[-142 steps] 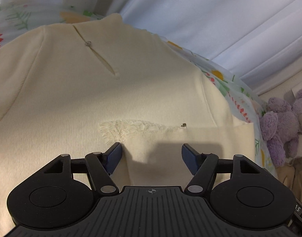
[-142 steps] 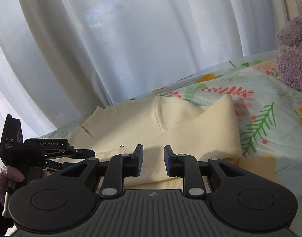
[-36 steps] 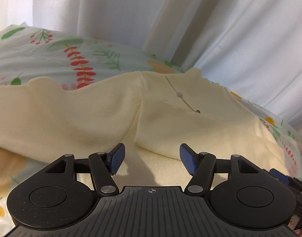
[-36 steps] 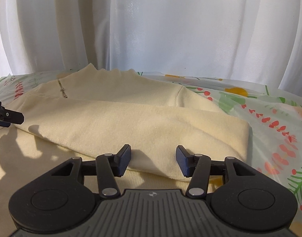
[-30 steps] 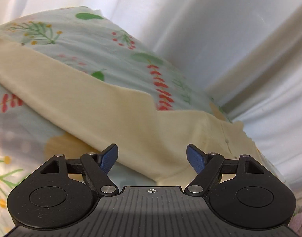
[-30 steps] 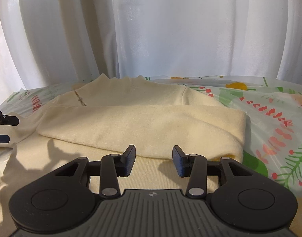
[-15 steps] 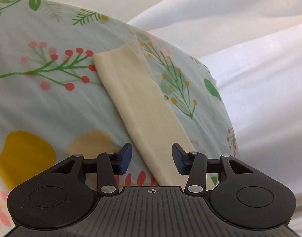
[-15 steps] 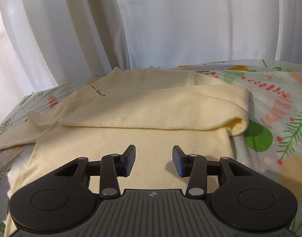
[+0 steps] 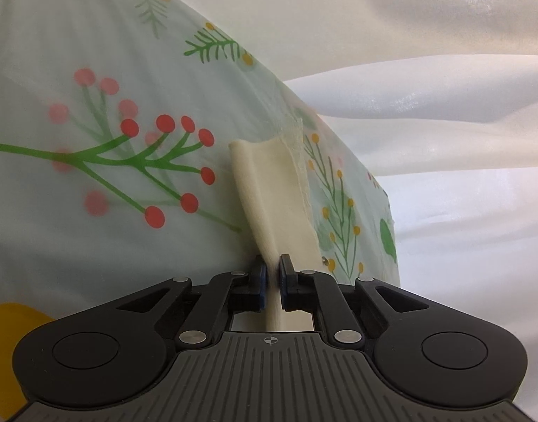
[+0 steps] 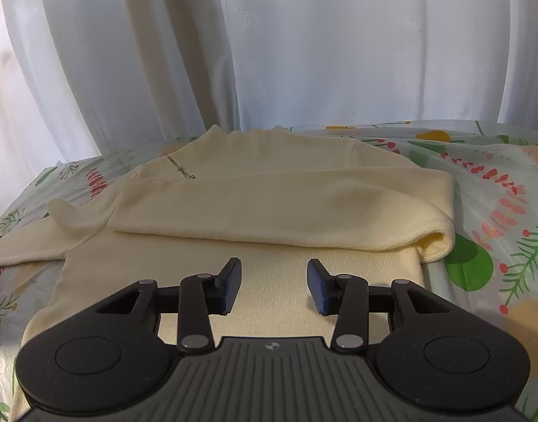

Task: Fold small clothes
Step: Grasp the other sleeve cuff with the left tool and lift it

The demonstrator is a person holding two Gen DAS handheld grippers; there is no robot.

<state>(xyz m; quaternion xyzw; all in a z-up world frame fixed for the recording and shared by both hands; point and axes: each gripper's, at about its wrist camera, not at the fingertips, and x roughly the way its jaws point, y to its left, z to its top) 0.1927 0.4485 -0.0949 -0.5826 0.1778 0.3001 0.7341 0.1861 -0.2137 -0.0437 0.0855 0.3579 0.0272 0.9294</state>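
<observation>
- cream sweater (image 10: 262, 218) lying flat on the bed, on the floral sheet (image 10: 497, 190), neck toward the white curtain (image 10: 269, 52), one sleeve already folded across the chest.
- left sleeve (image 9: 272, 190) stretched out to the side on the floral sheet, its lace-trimmed cuff at the far end; in the right wrist view seen as the long strip (image 10: 26, 242) reaching to the picture's left edge.
- left hand-held gripper (image 9: 272, 274) now pinched tight on this sleeve: a thin ridge of cream fabric standing between the two blue pads, almost no gap left.
- half a second ago the same pads stood open on both sides of the sleeve, with the fabric flat between them; a second ago wide open over the sweater body. jaws have just been closing, now on the fabric.
- also changed in the left wrist view: from looking at the sweater body to looking along the sleeve toward the cuff.
- right hand-held gripper (image 10: 274, 288) partly open, holding nothing, hovering low over the lower body of the sweater; opening the same as a second ago.
- meaning for the task, as a judgement: grasp on the second sleeve looks done, so probably ready to lift and carry it across the chest, over the first folded sleeve.
- possible risk: grip sits some way back from the cuff, so the free end may hang and fold badly.
- after the sleeves, probably still left: folding the body in half.
</observation>
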